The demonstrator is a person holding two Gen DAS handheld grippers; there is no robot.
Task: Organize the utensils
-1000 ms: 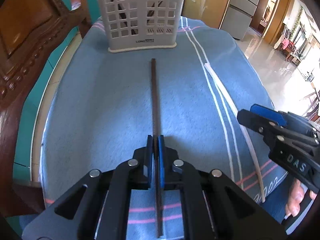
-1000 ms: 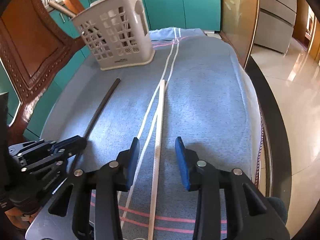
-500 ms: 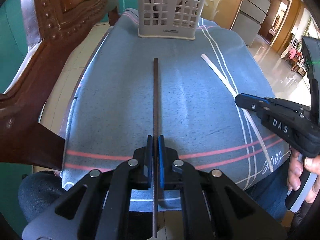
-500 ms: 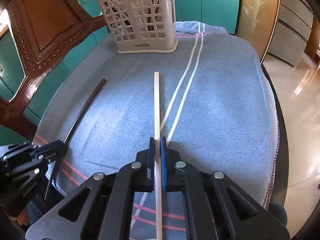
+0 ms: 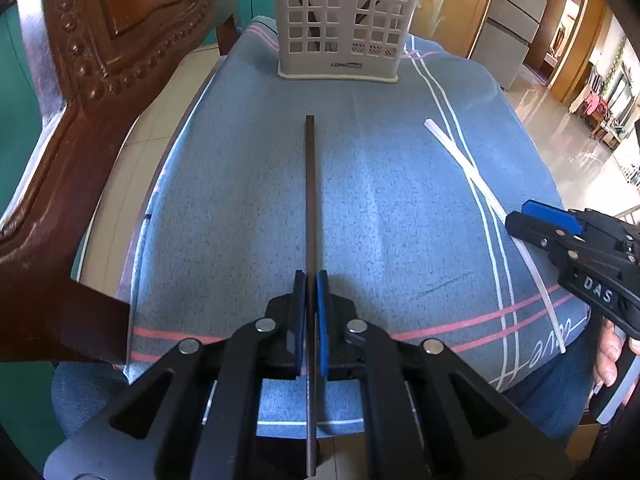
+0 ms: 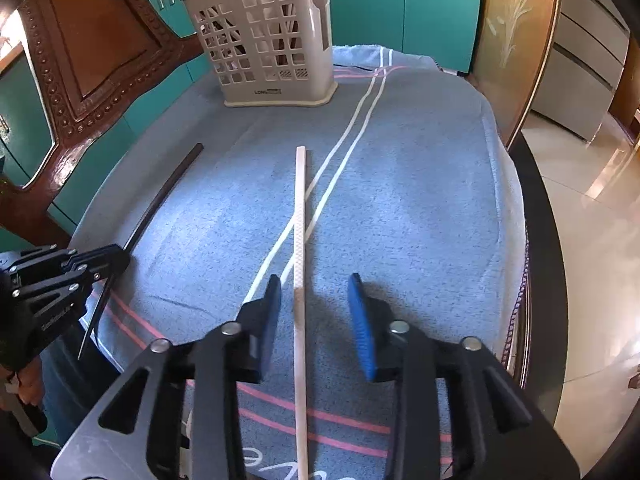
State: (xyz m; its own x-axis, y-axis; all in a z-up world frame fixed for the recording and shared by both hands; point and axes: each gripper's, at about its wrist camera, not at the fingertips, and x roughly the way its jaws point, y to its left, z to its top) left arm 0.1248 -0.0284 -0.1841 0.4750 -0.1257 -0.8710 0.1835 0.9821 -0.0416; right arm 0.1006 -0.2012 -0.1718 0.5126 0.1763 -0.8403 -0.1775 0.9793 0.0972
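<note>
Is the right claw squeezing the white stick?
No, the right claw stands open, with the white stick lying untouched between its blue pads on the cloth.

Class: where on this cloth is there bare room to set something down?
Bare patches: between the dark stick and white stick; right of the white stick to the cloth edge. Crowded: the near edge, where the left gripper and right gripper work.
</note>
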